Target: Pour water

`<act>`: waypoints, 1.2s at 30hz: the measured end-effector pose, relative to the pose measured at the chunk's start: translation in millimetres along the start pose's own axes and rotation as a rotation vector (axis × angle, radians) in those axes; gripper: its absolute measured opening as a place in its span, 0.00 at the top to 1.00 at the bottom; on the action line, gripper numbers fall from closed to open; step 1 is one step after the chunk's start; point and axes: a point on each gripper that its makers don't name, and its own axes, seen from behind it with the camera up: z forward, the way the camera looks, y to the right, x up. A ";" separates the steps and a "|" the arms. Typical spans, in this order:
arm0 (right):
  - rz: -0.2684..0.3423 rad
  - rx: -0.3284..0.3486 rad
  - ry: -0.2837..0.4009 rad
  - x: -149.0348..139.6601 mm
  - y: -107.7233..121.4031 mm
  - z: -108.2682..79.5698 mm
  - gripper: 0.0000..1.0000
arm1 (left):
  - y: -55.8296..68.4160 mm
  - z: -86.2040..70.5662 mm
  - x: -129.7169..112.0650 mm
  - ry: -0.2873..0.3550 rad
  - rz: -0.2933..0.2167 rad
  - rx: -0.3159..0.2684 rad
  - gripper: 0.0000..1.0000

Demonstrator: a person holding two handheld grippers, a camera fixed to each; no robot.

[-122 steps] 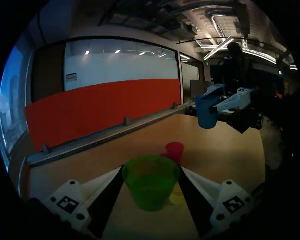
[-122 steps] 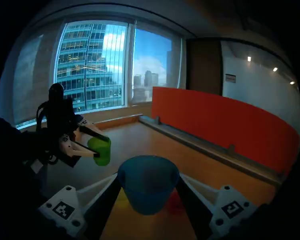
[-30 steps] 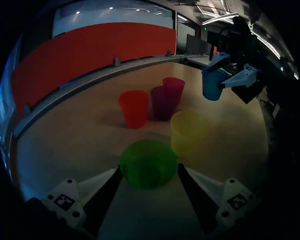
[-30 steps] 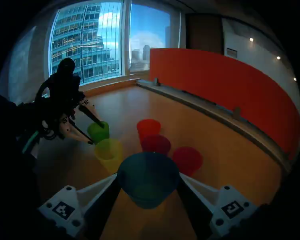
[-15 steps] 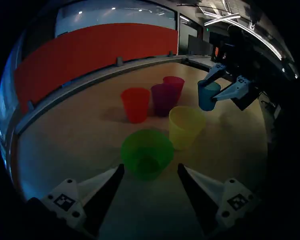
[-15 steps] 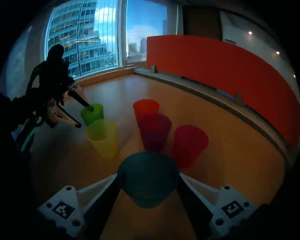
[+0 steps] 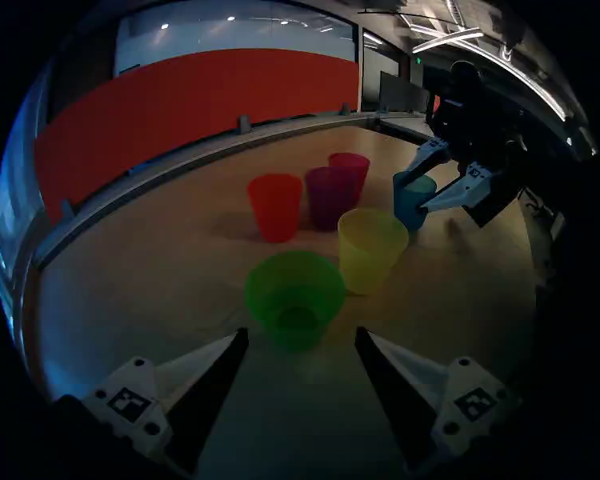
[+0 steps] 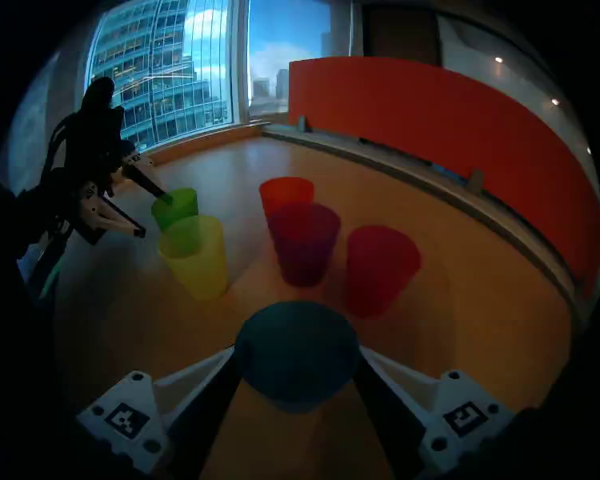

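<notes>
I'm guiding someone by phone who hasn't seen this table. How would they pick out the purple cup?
Below the long orange wall panel lies a wooden table with a cluster of upright cups. The purple cup stands mid-cluster, between the orange cup and the red cup. It is the sole purple one, darker than both neighbours.
</notes>
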 end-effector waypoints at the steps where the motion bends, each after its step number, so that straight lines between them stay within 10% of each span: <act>1: 0.001 -0.001 -0.001 -0.8 0.4 -0.2 0.08 | -0.5 -0.3 -0.5 0.000 0.002 0.003 0.00; 36: 0.037 -0.104 0.010 -27.9 2.5 -54.3 0.00 | -6.3 -36.1 -8.5 0.060 -0.069 0.106 0.00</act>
